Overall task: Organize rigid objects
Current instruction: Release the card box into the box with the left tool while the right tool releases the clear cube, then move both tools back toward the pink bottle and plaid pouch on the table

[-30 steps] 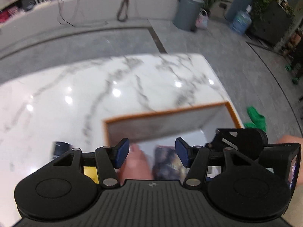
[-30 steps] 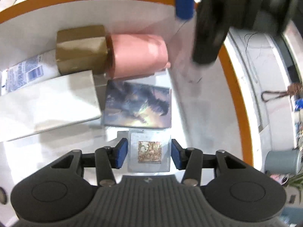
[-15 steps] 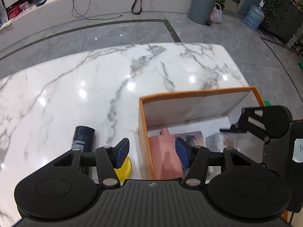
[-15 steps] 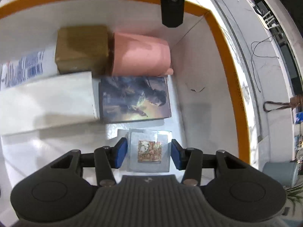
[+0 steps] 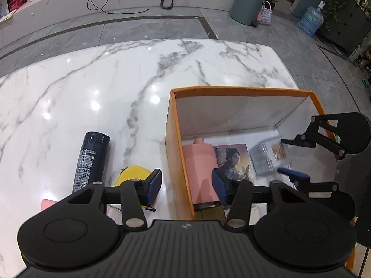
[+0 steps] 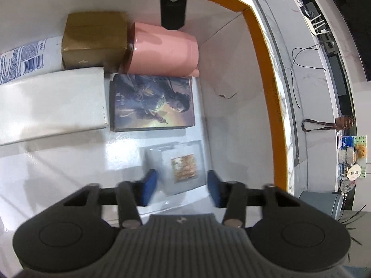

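Standing open: far half of the white marble surface (image 5: 116, 74). Blocking its near edge: a dark cylindrical spray can (image 5: 91, 159) and a yellow rounded object (image 5: 132, 173). Crowding the orange-rimmed white cardboard box (image 6: 262, 53): pink bottle (image 6: 162, 51), gold carton (image 6: 95, 39), illustrated book (image 6: 153, 102), clear plastic case (image 6: 183, 166). Staying bare: floor strip along the right wall.

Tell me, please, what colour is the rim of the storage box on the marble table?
Orange, with white inner walls: the box rim shows best in the left wrist view.

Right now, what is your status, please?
Left gripper open, jaws just closing, over orange box wall. Right gripper open, jaws just closing, clear case between, not gripped. Nothing blocking.
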Tool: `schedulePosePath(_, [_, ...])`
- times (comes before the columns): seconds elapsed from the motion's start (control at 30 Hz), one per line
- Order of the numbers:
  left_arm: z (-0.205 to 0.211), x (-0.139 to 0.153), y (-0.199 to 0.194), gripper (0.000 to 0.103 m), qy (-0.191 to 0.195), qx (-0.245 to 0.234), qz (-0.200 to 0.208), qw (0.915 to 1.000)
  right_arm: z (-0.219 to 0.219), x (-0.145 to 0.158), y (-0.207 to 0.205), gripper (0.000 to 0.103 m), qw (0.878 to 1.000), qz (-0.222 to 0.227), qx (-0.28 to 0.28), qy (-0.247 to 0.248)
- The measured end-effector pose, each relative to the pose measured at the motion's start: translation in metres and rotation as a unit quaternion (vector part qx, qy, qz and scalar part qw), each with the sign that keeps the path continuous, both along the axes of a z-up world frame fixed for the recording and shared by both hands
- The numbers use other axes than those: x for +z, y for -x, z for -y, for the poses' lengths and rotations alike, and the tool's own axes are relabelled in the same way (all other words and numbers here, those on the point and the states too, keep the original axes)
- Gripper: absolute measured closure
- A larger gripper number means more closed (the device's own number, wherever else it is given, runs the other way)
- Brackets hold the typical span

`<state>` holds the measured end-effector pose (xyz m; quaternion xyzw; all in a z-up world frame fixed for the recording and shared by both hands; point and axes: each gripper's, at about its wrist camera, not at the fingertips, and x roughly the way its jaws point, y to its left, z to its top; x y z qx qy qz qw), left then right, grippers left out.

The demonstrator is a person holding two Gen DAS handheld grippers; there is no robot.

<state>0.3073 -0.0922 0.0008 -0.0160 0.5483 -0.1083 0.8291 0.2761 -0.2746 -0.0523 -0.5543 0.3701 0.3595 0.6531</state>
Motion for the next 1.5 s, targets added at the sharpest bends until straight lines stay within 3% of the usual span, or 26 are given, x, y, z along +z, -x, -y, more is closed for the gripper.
schedulePosePath(0.2, [0.0,-0.002,0.001,0.055,0.009,0.001,-0.003,1.0,-0.006,-0.002,0.002,0.072,0.999,0.024,0.01,-0.028])
schedulePosePath(0.4, [0.002,-0.002,0.001,0.055,0.012,-0.001,-0.005,0.9999,-0.006,-0.012,0.006,0.077,0.997,0.064,0.039,0.005])
schedulePosePath(0.7, [0.003,0.014,0.02,0.055,0.006,-0.029,0.044,0.9986,-0.012,0.008,0.003,0.079,0.998,0.053,0.006,-0.014])
schedulePosePath(0.87, [0.0,0.036,0.043,0.05,-0.015,-0.069,0.085,0.9939,-0.023,0.026,0.002,0.066,0.997,0.049,-0.039,-0.052])
schedulePosePath(1.03, [-0.022,0.054,0.066,0.05,-0.053,-0.063,0.139,0.9869,-0.033,0.056,0.01,0.065,0.986,0.04,-0.106,-0.123])
schedulePosePath(1.13, [-0.041,0.06,0.077,0.043,-0.075,-0.052,0.159,0.9831,-0.04,0.076,0.019,0.058,0.977,0.035,-0.128,-0.166])
schedulePosePath(1.33, [-0.084,0.061,0.095,0.043,-0.079,-0.044,0.146,0.9852,-0.071,0.109,0.027,0.054,0.958,-0.012,-0.156,-0.242])
schedulePosePath(1.5, [-0.113,0.051,0.103,0.043,-0.068,-0.043,0.112,0.9905,-0.115,0.116,0.03,0.054,0.934,-0.071,-0.196,-0.288])
